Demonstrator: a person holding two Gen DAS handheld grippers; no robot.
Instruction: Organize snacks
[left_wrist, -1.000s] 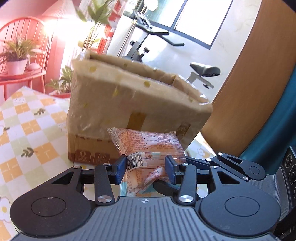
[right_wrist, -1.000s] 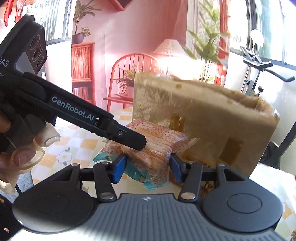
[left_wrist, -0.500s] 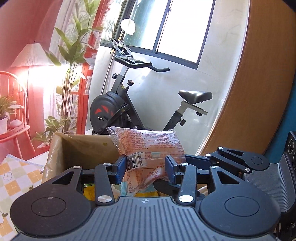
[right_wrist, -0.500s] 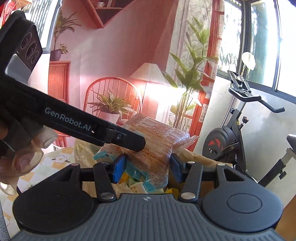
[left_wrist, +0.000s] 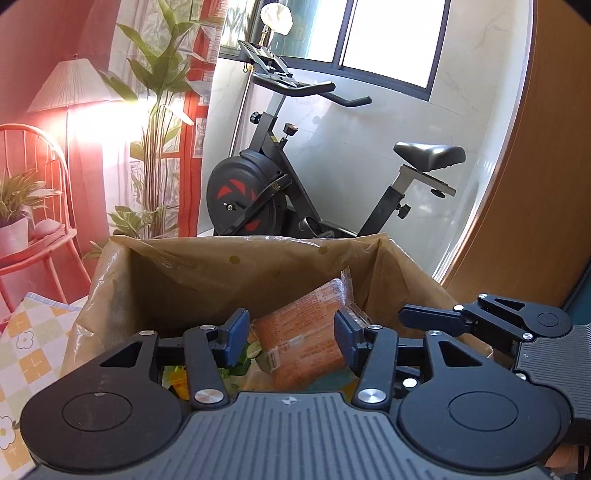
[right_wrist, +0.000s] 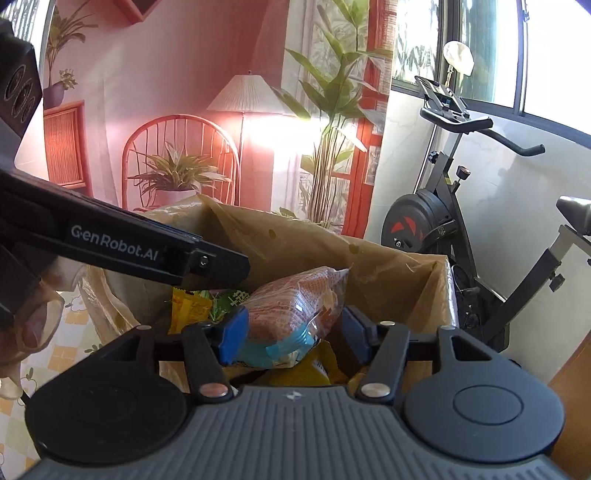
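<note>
Behind your cardboard box (left_wrist: 236, 273), whose contents are half hidden, both the left gripper (left_wrist: 291, 334) and right gripper (right_wrist: 293, 332) are opening, orange snack packets (left_wrist: 303, 332) loose between the jaws.

One box (left_wrist: 192, 273); two grippers (left_wrist: 291, 334); one orange packet (left_wrist: 303, 332).

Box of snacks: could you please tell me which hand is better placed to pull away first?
Probably left. Both are opening over the box, but the left gripper has its orange packet leaning on the far wall inside, while the right gripper has its packet seemingly touching one finger.
</note>
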